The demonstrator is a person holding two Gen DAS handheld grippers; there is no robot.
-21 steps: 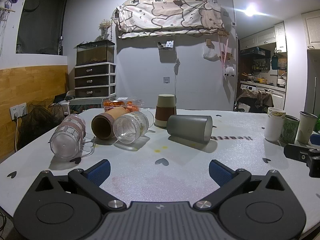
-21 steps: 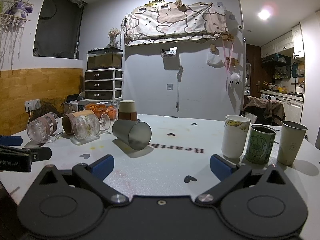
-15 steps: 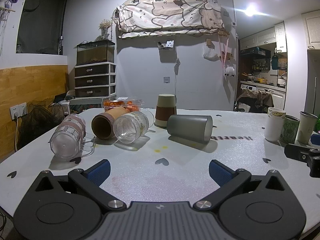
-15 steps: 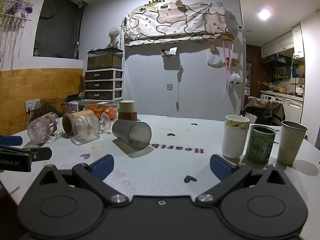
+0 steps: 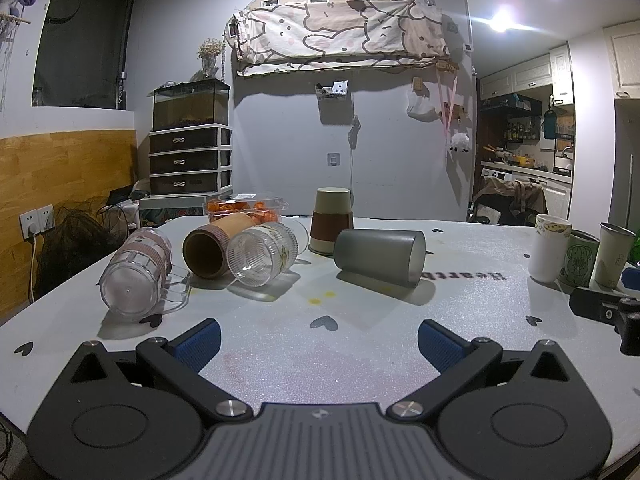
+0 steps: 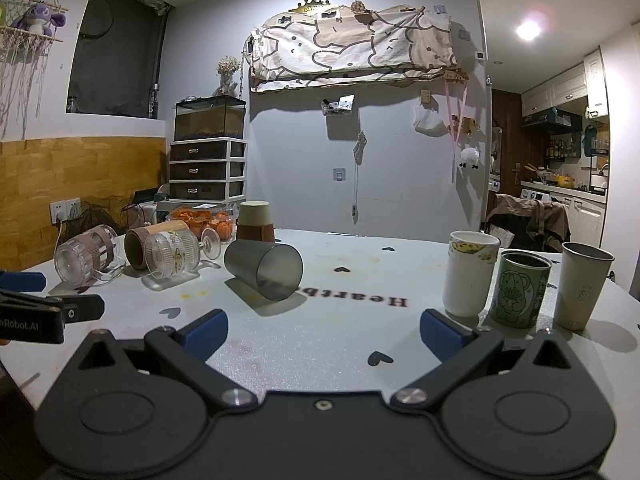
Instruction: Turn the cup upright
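Both tools are hovering low over the near edge of the counter (image 5: pixel 280 360), and neither is carrying anything. The left tool (image 5: pixel 319 338) is holding its blue pads spread wide with only bare counter between them, and the right tool (image 6: pixel 324 330) is doing the same.

The cup most likely in question, a smoky grey tumbler (image 6: pixel 264 274), is lying on its side near the middle of the counter, its open mouth facing near and right in the right wrist view, well apart from both tools. To its left, a ribbed clear glass (image 5: pixel 262 254), a brown cardboard cup (image 5: pixel 216 246) and a clear mug with pink bands (image 5: pixel 134 276) are also lying toppled, close together. Behind the tumbler a two-tone cup (image 5: pixel 332 220) is sitting upside down. At the right, a white cup (image 6: pixel 470 274), a green cup (image 6: pixel 520 290) and a beige cup (image 6: pixel 582 286) are already standing.

The tumbler is probably light, stiff and smooth-walled, so it is liable to roll or slip under a glancing touch. Pinching across the cylindrical wall near mid-length, pads on opposite sides, looks safest before rotating it onto its base.
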